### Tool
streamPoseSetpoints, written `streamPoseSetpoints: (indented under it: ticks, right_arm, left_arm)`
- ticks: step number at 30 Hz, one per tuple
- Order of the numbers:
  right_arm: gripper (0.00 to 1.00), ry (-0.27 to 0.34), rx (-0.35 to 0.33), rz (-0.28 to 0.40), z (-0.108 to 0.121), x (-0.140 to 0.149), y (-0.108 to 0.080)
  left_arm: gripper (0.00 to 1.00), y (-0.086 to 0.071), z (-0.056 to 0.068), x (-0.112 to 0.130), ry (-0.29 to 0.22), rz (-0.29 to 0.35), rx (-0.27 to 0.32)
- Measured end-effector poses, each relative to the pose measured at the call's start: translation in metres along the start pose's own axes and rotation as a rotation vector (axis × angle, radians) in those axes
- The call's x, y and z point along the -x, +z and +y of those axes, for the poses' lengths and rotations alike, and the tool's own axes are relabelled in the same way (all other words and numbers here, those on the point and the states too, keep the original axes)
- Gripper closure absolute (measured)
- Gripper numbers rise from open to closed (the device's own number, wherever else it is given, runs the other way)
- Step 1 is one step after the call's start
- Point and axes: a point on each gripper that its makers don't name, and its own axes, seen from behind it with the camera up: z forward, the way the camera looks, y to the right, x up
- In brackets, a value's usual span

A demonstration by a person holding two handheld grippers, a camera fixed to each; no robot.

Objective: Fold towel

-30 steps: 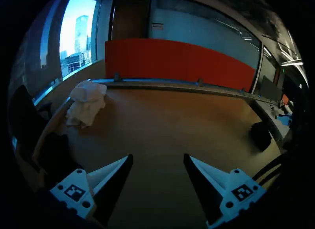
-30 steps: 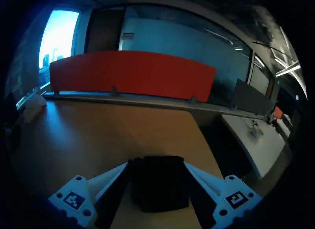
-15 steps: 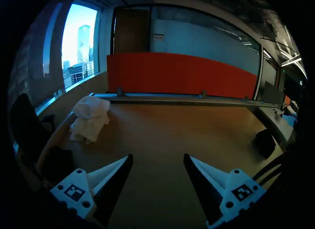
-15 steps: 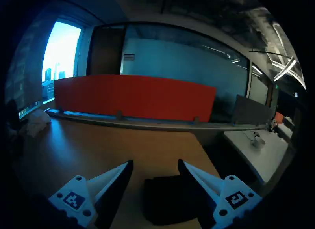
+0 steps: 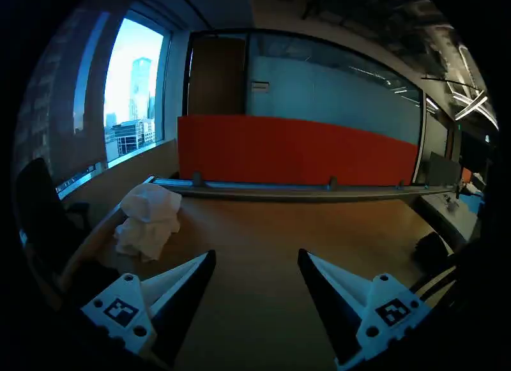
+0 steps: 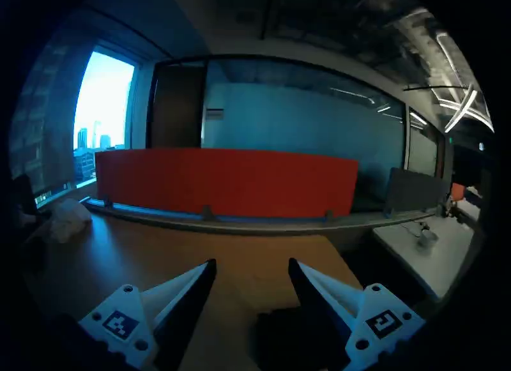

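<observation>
Towel lay crumpled far-left on desk | looked soft, limp; best pinched at a corner | left tongs, right tongs both released

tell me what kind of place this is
Most likely an open-plan office: a long wooden desk with a red divider panel along its far edge, a glass-walled room behind it, and a tall window onto city towers.

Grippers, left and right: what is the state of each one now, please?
Left gripper: open, holding nothing.
Right gripper: open, holding nothing.
</observation>
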Motion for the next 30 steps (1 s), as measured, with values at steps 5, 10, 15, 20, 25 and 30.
streamPoseSetpoints:
  ticks: [5, 10, 15, 20, 25, 30]
  right_arm:
    - [0.13, 0.011, -0.034, 0.035, -0.028, -0.015, 0.002]
    - [0.13, 0.026, -0.056, 0.065, -0.055, -0.028, 0.001]
    - [0.13, 0.041, -0.073, 0.083, -0.072, -0.037, 0.006]
    - [0.13, 0.064, -0.084, 0.088, -0.086, -0.040, 0.002]
    - [0.13, 0.079, -0.087, 0.092, -0.091, -0.046, 0.002]
    - [0.13, 0.078, -0.096, 0.095, -0.100, -0.048, 0.002]
  left_arm:
    - [0.05, 0.006, 0.002, -0.013, -0.002, 0.043, 0.010]
    - [0.05, 0.007, 0.004, -0.025, 0.009, 0.088, 0.020]
    - [0.05, 0.006, 0.008, -0.037, 0.020, 0.132, 0.035]
    - [0.05, 0.005, 0.010, -0.042, 0.031, 0.155, 0.040]
    - [0.05, 0.003, 0.008, -0.048, 0.032, 0.185, 0.036]
    - [0.05, 0.002, 0.003, -0.053, 0.025, 0.213, 0.021]
